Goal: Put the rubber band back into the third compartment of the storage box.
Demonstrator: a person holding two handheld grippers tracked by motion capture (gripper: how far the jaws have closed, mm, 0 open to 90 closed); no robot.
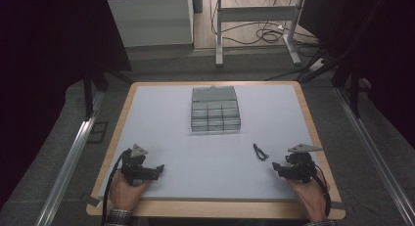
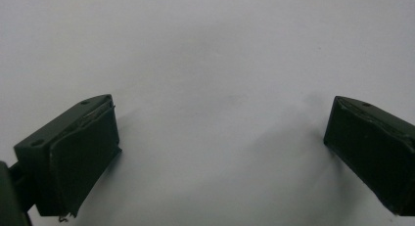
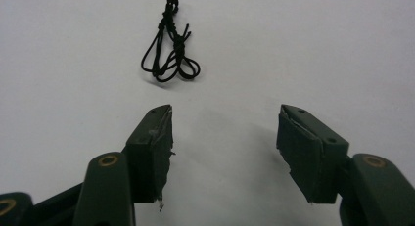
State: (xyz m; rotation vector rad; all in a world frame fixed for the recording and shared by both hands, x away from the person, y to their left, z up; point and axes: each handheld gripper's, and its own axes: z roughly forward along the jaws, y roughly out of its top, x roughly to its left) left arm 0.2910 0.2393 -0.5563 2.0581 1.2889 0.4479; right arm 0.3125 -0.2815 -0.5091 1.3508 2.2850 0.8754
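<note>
Black cord loop lay flat on surface, ahead of spread, empty right gripper fingers; thin, so could slip out; left gripper fingers spread too, empty

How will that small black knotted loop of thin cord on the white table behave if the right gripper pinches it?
The small black knotted loop of thin cord looks floppy: its strands sag into uneven loops. Probably very light, so a push would likely drag it rather than roll it. It lies flat on the white table, so the right gripper, jaws apart, may pinch only a strand.

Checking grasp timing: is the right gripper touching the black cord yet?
Apart. In the right gripper view, bare white table lies between the right gripper and the cord; nothing sits between its open jaws.
</note>
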